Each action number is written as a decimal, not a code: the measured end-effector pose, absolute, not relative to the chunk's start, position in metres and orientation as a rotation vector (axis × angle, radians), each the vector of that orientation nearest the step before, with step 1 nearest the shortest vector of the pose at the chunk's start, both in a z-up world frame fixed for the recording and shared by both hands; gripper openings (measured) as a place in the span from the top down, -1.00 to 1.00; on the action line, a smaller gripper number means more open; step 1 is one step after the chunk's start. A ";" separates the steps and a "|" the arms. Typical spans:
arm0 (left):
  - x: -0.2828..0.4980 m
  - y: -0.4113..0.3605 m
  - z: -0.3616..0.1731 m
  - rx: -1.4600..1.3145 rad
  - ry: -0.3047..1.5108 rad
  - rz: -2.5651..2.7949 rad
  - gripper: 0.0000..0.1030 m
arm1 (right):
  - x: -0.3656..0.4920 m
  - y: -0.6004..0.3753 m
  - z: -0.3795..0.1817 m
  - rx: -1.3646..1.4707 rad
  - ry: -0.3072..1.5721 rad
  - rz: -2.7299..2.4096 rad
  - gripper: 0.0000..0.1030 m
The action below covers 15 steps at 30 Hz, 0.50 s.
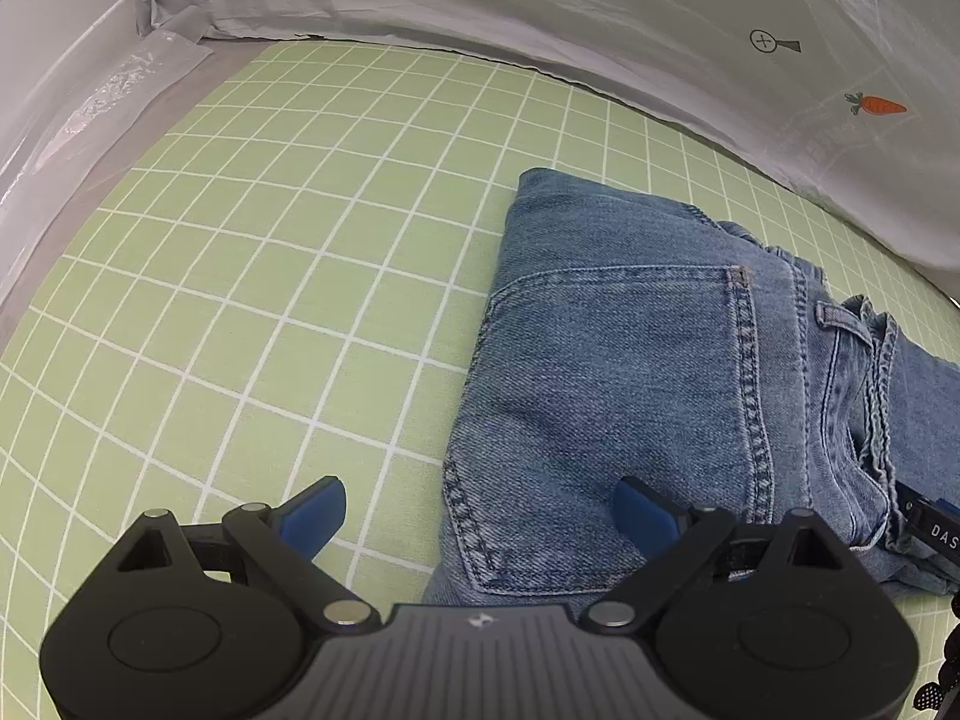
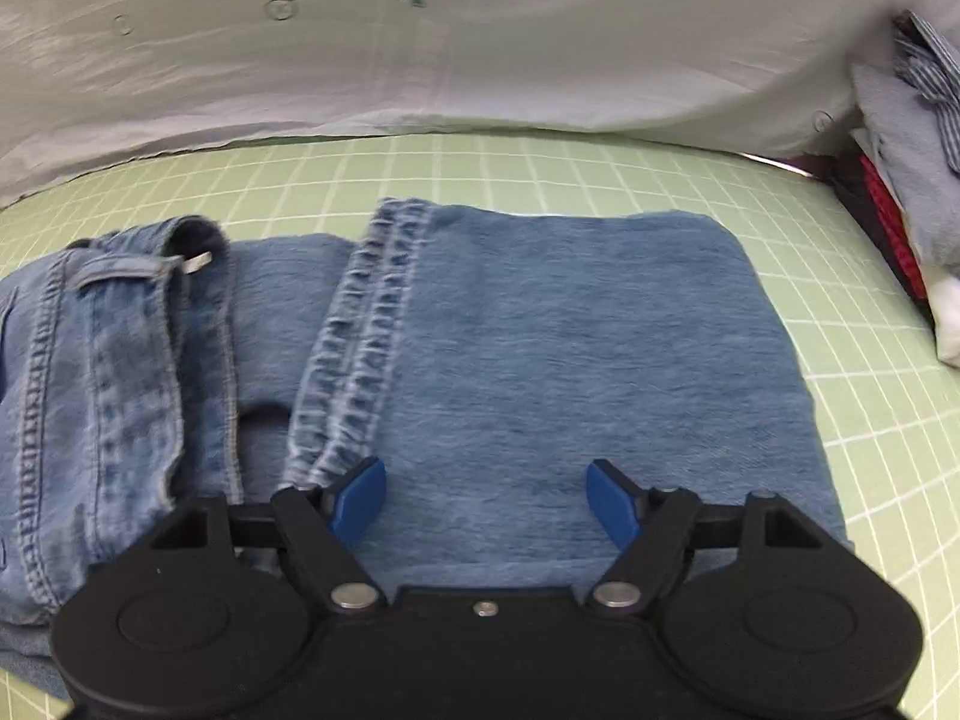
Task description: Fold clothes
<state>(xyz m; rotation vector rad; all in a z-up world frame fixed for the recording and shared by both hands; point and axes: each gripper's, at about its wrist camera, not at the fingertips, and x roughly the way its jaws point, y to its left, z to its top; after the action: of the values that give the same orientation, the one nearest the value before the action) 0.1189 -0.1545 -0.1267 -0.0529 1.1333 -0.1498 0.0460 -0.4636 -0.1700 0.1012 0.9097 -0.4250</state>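
Broadly, a green bench (image 1: 252, 276) ruled with a white grid fills most of both views, and a pale sheet (image 1: 540, 6) printed with small carrots hangs along its far edge. On the bench lie the folded jeans (image 2: 540, 348), blue denim, stretched across the surface in a flat bundle. In the left wrist view their seat faces up, with a back pocket (image 1: 618, 396) stitched in pale thread and the waistband at the right. In the right wrist view the leg part is folded over on top, its hem (image 2: 360, 336) lying in the middle of the bundle, and a belt loop shows at the left (this view is a little blurred).

At the right edge of the right wrist view a heap of other clothes (image 2: 912, 180) sits beside the bench, striped, grey and red.

The left tongs (image 1: 480, 516) stand wide open above the near edge of the jeans; one blue finger is over the bare bench, the other over the denim, and nothing is gripped. The right tongs (image 2: 486, 501) are also spread apart, over the folded leg part, with only flat cloth beneath and no fold pinched between the pads.
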 end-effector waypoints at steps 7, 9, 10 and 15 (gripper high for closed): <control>0.119 -0.152 -0.126 -0.055 1.135 -0.153 -0.86 | 0.059 -0.448 -0.150 0.108 0.820 -0.405 -0.44; 0.119 -0.154 -0.127 -0.048 1.136 -0.156 -0.86 | 0.069 -0.439 -0.157 0.091 0.848 -0.383 -0.44; 0.119 -0.154 -0.126 -0.046 1.134 -0.158 -0.86 | 0.074 -0.435 -0.161 0.082 0.863 -0.373 -0.44; 0.118 -0.153 -0.126 -0.045 1.130 -0.160 -0.86 | 0.081 -0.428 -0.176 0.059 0.913 -0.337 -0.38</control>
<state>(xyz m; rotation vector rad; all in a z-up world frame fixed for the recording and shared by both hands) 0.1183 -0.1529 -0.1256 -0.0452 1.1299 -0.1596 0.0811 -0.4280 -0.1755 0.0586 0.9126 -0.3366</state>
